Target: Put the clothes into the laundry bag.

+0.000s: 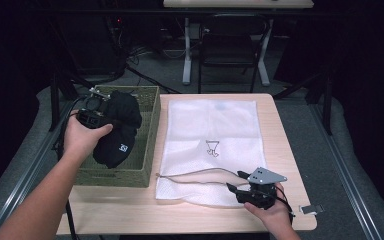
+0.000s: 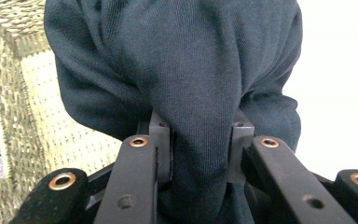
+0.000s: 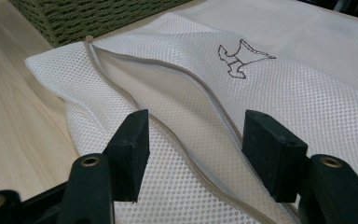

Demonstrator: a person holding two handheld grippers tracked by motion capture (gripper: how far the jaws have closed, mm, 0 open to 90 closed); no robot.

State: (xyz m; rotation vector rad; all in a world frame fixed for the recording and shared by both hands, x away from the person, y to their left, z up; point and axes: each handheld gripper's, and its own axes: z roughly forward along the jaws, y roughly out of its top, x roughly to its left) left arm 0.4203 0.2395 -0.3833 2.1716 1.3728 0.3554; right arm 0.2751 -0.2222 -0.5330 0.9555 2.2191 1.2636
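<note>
A fold of the black garment [image 2: 186, 70] is being pinched by the left gripper [image 2: 200, 144], at ten o'clock. The right gripper [image 3: 193, 140] is being held open over the mesh bag [image 3: 307, 93], at five o'clock.

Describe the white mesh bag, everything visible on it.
The mesh laundry bag is a white, fine-holed net rectangle lying flat on the wooden table, right of the woven basket. A small dark line drawing sits mid-panel. Its beige zipper along the near edge is unzipped, the mouth gaping. The right gripper hovers open at that mouth, pads not pressing.
</note>
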